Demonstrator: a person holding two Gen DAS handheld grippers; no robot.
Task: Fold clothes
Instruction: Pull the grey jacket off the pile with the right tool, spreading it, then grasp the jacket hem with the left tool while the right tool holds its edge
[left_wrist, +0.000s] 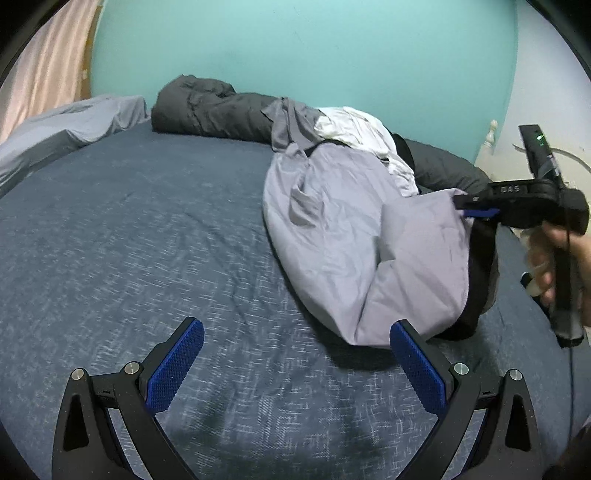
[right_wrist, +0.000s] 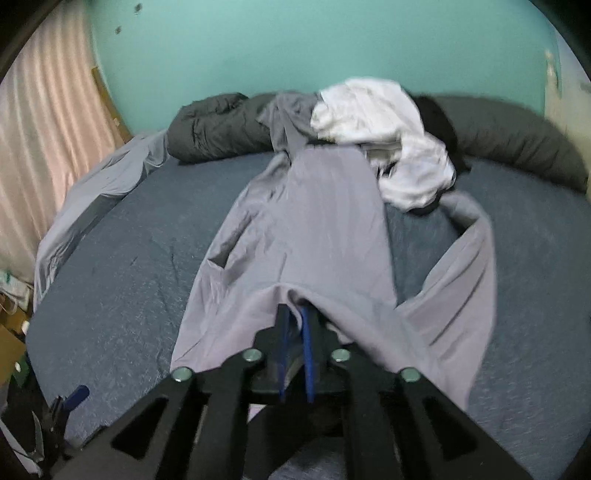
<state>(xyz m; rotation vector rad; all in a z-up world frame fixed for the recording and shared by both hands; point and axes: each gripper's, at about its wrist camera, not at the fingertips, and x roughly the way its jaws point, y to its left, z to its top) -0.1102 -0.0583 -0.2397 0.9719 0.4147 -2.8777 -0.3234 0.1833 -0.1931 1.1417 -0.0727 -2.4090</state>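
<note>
A light lilac-grey garment (left_wrist: 343, 236) lies stretched over the blue bed sheet (left_wrist: 129, 229), its far end under a pile of clothes. My right gripper (right_wrist: 297, 314) is shut on the garment's (right_wrist: 306, 229) near edge and holds it lifted. From the left wrist view the right gripper (left_wrist: 476, 206) shows at the right, a hand around its handle, cloth hanging from it. My left gripper (left_wrist: 297, 332) hovers open above the sheet, just left of the garment's hanging fold, with nothing between its blue pads (left_wrist: 177, 365).
A white garment (right_wrist: 391, 136) and a grey one (right_wrist: 284, 118) are heaped at the far side against a dark grey rolled duvet (right_wrist: 218, 129). Pale grey bedding (left_wrist: 66, 122) lies at the left. A teal wall and a pink curtain (right_wrist: 48, 147) stand behind.
</note>
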